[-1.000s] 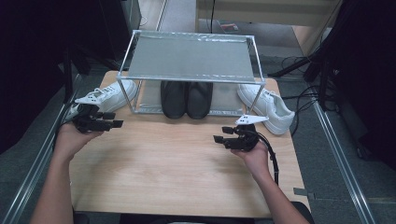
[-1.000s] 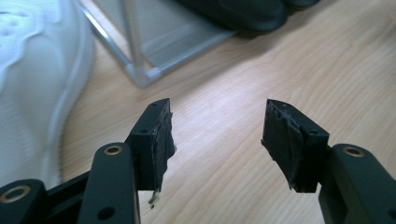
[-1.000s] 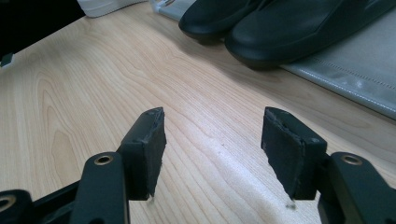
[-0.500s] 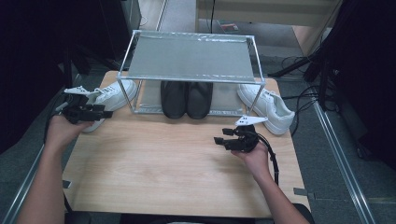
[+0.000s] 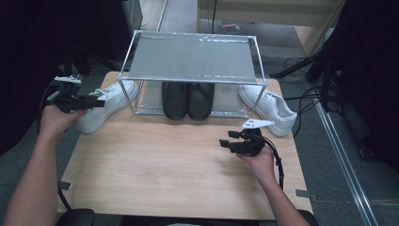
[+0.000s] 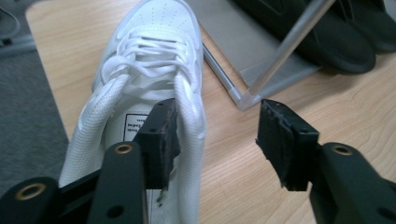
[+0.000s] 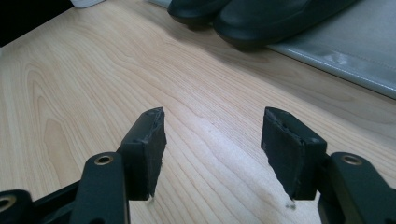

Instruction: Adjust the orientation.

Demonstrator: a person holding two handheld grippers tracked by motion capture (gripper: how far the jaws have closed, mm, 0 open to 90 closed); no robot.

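A white sneaker (image 5: 104, 104) lies at the table's left edge, left of the metal rack (image 5: 190, 59). My left gripper (image 5: 96, 102) hovers open over its heel; in the left gripper view the left jaw sits over the sneaker's (image 6: 149, 93) opening and the right jaw over bare wood. A second white sneaker (image 5: 268, 107) lies right of the rack. A pair of black shoes (image 5: 187, 100) stands on the rack's lower shelf. My right gripper (image 5: 227, 144) is open above bare wood at the right, with the black shoes (image 7: 261, 18) ahead of it.
The wooden table (image 5: 164, 174) has free room across its front half. The rack's upright posts (image 6: 285, 51) stand close beside the left sneaker's toe. Cables and dark stands (image 5: 320, 80) sit on the floor to the right.
My left gripper has moved left and back, away from the table's middle, and now sits over the heel of the left sneaker. The right gripper has barely moved.
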